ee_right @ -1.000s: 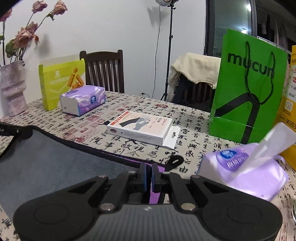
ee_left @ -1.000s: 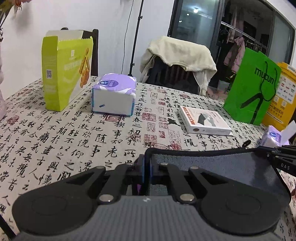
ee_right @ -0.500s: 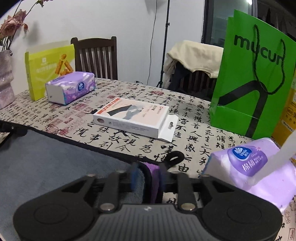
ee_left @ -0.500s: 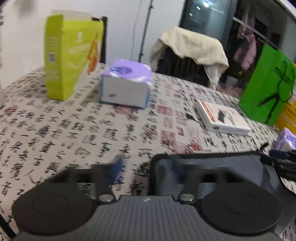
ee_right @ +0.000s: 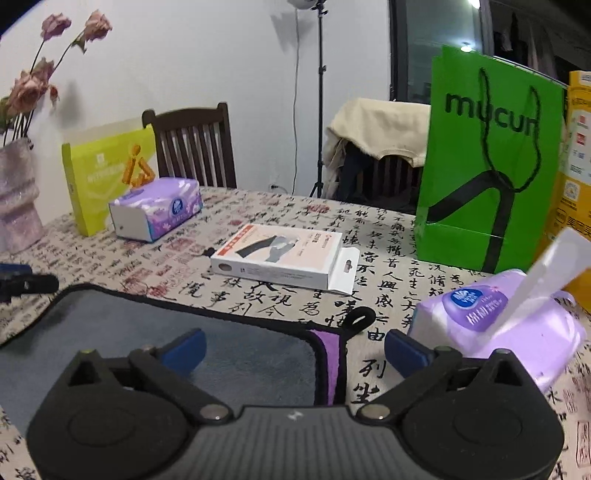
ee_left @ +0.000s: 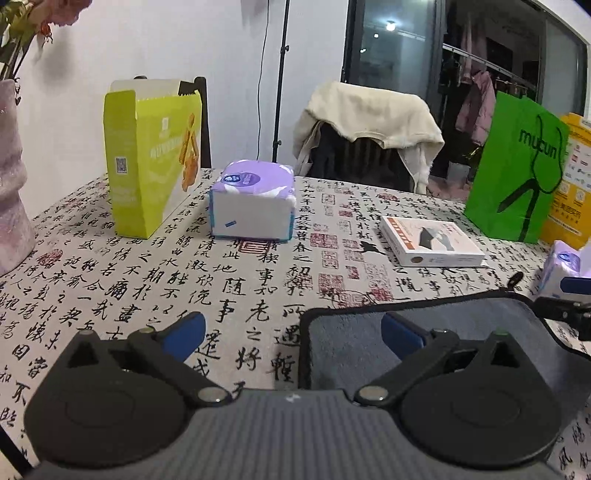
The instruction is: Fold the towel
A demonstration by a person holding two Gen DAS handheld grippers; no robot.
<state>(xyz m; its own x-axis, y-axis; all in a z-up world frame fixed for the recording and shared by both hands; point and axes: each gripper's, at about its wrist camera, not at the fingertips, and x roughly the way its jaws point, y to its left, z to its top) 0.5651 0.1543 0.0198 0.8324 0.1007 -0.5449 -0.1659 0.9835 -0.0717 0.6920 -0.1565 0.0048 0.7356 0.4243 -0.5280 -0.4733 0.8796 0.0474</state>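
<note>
Indoor light, fairly dim, night outside. Lamp reflections glare in the window (ee_left: 390, 26). Flowers (ee_right: 40, 74) cast soft shadows on the wall (ee_right: 184, 55). Strong fisheye bending, dark corners. Both views mostly sharp, slight softness at edges.

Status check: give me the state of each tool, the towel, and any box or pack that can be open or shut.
left tool: open, empty
right tool: open, empty
towel: flat, released
yellow box: top open
near tissue pack: open, tissue sticking out
far tissue pack: closed
</note>
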